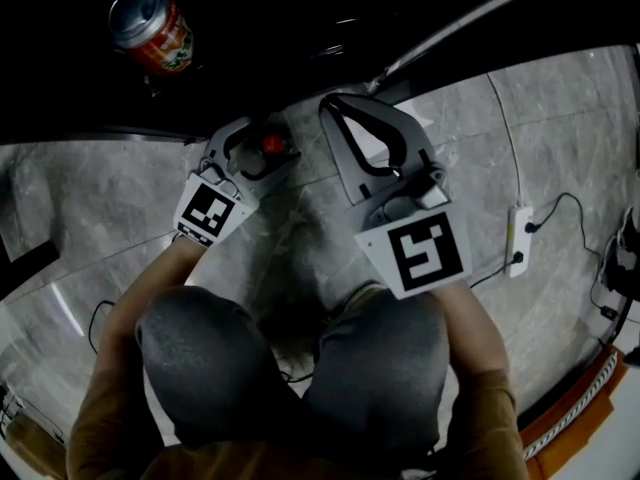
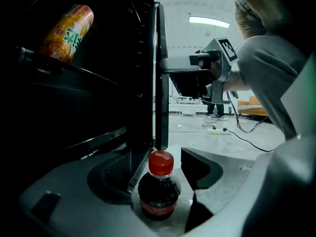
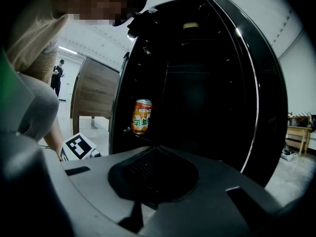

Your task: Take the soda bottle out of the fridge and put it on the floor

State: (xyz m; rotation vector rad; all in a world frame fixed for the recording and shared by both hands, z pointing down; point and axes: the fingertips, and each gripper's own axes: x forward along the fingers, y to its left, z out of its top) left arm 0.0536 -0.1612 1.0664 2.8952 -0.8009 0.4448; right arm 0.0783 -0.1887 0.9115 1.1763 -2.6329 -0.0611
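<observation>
Head view, looking steeply down past the person's bent knees (image 1: 290, 368): both claws are held low over the grey marble floor (image 1: 100, 208), just in front of the dark open fridge (image 1: 300, 28). The left claw (image 1: 262, 138) has the red cap of the soda bottle (image 1: 272, 145) between its jaws, outside the fridge. The right claw (image 1: 345, 103) lies beside it, its two jaws meeting at the tips to form a closed loop with nothing inside. An orange drink can (image 1: 152, 33) stands inside the fridge, up and to the left, and a white power strip (image 1: 520, 240) lies on the floor at the right. Left gripper view: the dark bottle stands upright between the jaws, which sit narrow on either side of its body and grip it. Pale floor shows around its base, but it cannot be told whether the bottle rests on the floor. Behind it rises the edge of the fridge door (image 2: 160, 83), with the can tilted on a wire shelf at upper left and the right claw reaching in at the door's edge. Right gripper view: the jaws are pressed together at the tips and hold nothing. Beyond them the fridge stands open with the can on its shelf, and a wooden cabinet (image 3: 96, 93) stands to the left.
</observation>
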